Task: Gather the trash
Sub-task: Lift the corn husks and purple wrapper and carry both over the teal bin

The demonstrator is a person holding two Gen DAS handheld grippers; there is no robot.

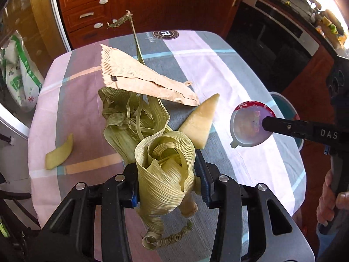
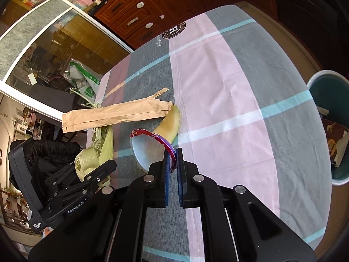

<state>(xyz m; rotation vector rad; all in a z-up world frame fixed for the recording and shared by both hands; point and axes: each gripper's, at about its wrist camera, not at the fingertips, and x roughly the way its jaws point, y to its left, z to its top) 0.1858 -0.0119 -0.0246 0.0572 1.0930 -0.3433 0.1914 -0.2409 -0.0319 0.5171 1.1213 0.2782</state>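
Curled green corn husks (image 1: 165,166) hang lifted; a red-rimmed foil lid (image 1: 250,124) too. Torn paper bag (image 1: 141,78) and melon rinds (image 1: 202,122) lie on the worktop (image 1: 218,65).

Ribbed, fibrous green-yellow corn husk (image 1: 165,170), matt and curled, pinched between matt black plastic fingers of left gripper (image 1: 168,181), with shiny round metal pins on top. Creased brown paper bag (image 1: 139,76), rough, with a crimped far edge. Waxy, pale yellow peel (image 1: 202,120), smooth-skinned. Thin foil-like lid (image 2: 150,146), dull silver on one face, glossy red at the rim, clamped by right gripper (image 2: 173,168) with ridged blue pads. Woven checked cloth (image 2: 229,100) over the table, matt. Glossy reddish wood cabinets (image 1: 139,2) far off. Smooth teal plastic bin (image 2: 331,91) at right.
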